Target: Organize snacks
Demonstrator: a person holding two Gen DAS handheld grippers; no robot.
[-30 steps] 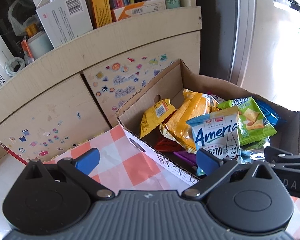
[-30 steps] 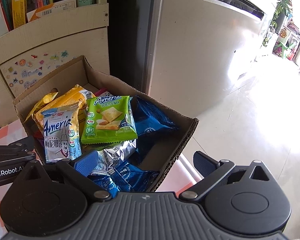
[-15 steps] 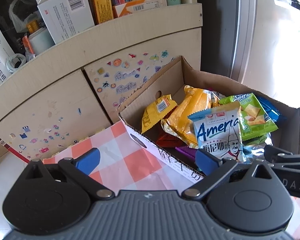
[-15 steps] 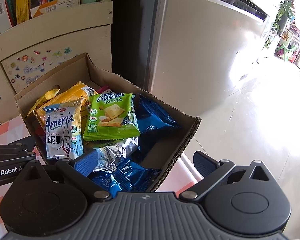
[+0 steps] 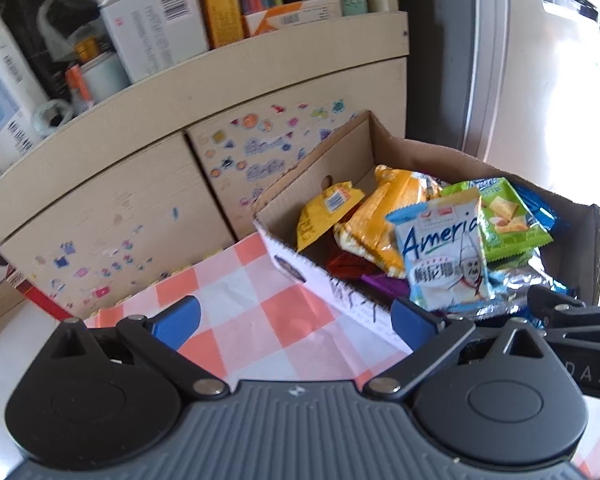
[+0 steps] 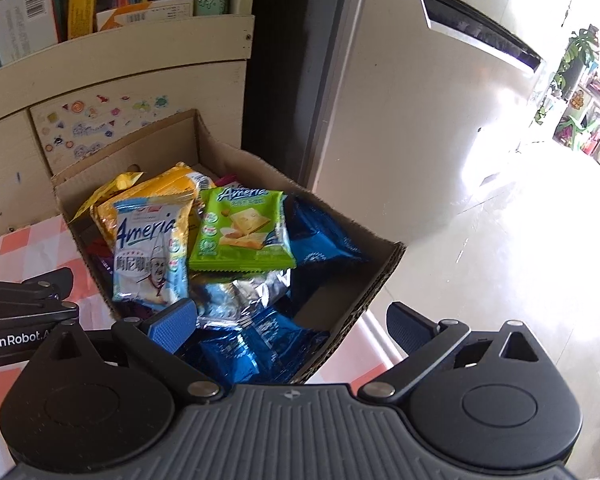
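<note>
Change since a second ago: your cameras have drawn back a little; the cardboard box (image 6: 380,276) sits lower and farther off in both views, and the packets inside have not shifted.
Left hand-held gripper (image 5: 296,320): released, jaws spread wide over the checked cloth (image 5: 260,316), holding nothing.
Right hand-held gripper (image 6: 292,320): released too, poised above the box's near corner, empty.
Snacks: all lie in the box, at the worktop's far right corner against the sticker-covered cabinet (image 5: 140,200).
Why so: the packets overlap loosely, the pale blue packet (image 6: 152,248) and green packet (image 6: 240,232) on top, yellow packets (image 5: 384,216) toward the cabinet side, dark blue packets (image 6: 324,240) toward the floor side. This fits either a heap waiting to be sorted or one already gathered.
Readable: "Ameria" on both top packets; Chinese characters beneath on the blue one; "GenRobot.A" on the left gripper's side; handwriting on the box wall, illegible.
</note>
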